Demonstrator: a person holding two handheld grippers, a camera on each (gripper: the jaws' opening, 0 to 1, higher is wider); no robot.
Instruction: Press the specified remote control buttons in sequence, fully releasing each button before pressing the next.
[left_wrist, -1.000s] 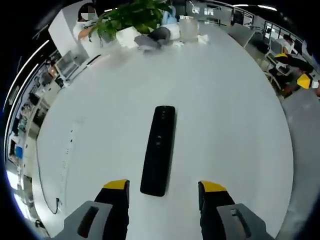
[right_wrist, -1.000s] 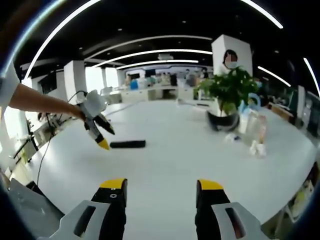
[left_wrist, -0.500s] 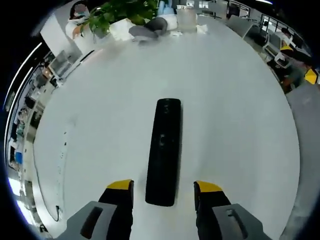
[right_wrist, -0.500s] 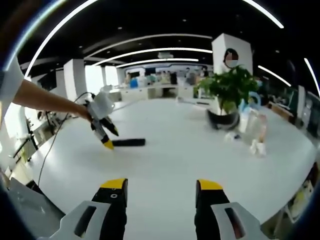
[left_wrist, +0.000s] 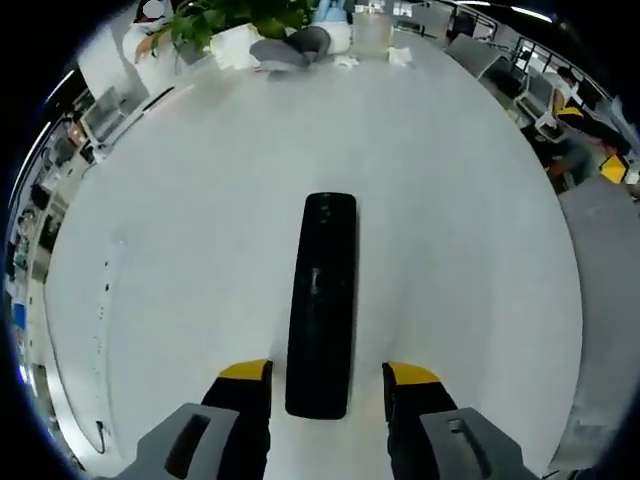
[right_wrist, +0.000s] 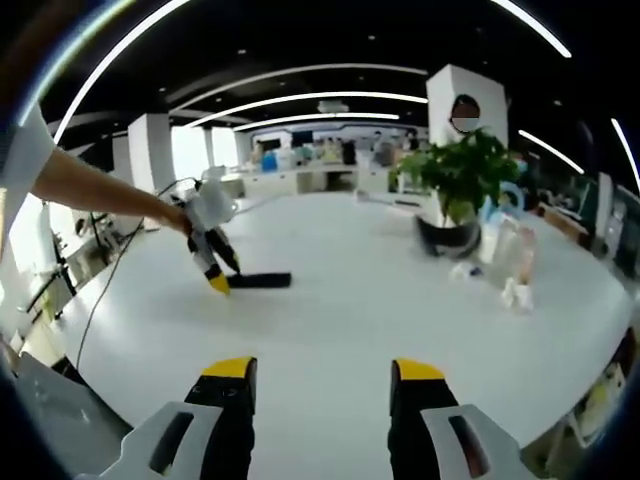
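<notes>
A: Tabletop (left_wrist: 470, 230) first. White, wide, rounded edge. In the left gripper view its far end, toward 12 o'clock, carries a potted plant (left_wrist: 215, 18) and some pale clutter too small to name.

B: Same plant in the right gripper view?

A: Yes, plant at about 2 o'clock there, in a dark pot, with clear bottles (right_wrist: 508, 262) just beside it toward 3 o'clock.

B: The remote?

A: Remote control (left_wrist: 322, 302), black, long, flat on the tabletop. In the left gripper view it runs from centre down toward 6 o'clock, and its near end sits between the two yellow-tipped jaws of the left tongs (left_wrist: 327, 372). Buttons are too dim to make out.

B: Do the jaws touch it?

A: Jaws stand apart, one each side of the remote's near end with a sliver of tabletop showing on both sides. Nothing gripped.

B: Right tongs?

A: Right tongs (right_wrist: 324, 370) hover over bare tabletop, jaws spread wide, holding nothing. From there the left tongs show at 10 o'clock on a person's outstretched arm (right_wrist: 95, 185), yellow tips down at the remote's end.
</notes>
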